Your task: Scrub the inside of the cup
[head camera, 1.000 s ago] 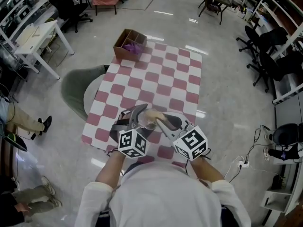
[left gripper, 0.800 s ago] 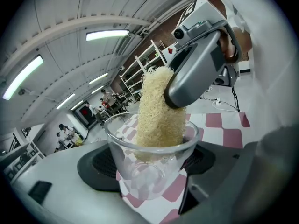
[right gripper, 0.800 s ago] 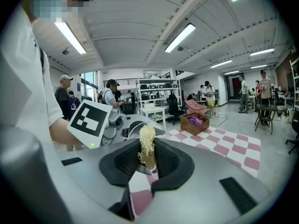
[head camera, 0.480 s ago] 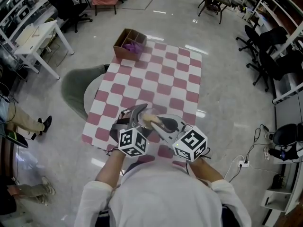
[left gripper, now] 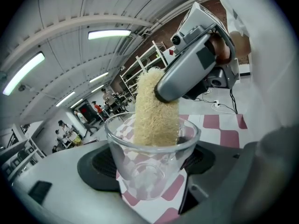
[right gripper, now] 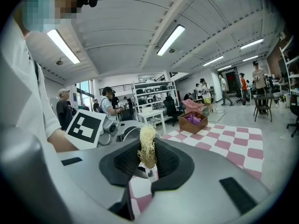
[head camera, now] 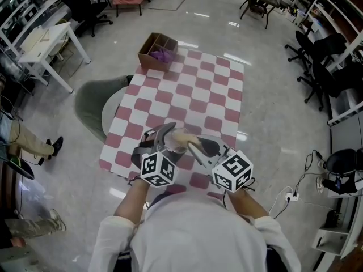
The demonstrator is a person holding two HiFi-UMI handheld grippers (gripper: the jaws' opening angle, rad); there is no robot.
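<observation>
A clear glass cup (left gripper: 150, 164) sits clamped between the jaws of my left gripper (left gripper: 152, 171), its mouth facing the camera. A tan loofah scrubber (left gripper: 156, 110) reaches down into the cup, with my right gripper (right gripper: 147, 161) shut on its other end (right gripper: 147, 149). In the head view the cup (head camera: 172, 143) and the scrubber (head camera: 185, 136) meet above the near edge of the checkered table, between my left gripper (head camera: 163, 143) and my right gripper (head camera: 197, 147).
The pink-and-white checkered table (head camera: 193, 92) stretches away from me. A cardboard box (head camera: 157, 51) with purple cloth stands on its far left corner. A grey chair (head camera: 96, 103) sits left of the table. Several people (right gripper: 109, 104) stand in the room.
The scrubber has shifted slightly inside the cup, first nearer, then back, with my right gripper. My left gripper and the cup have stayed almost in place.
</observation>
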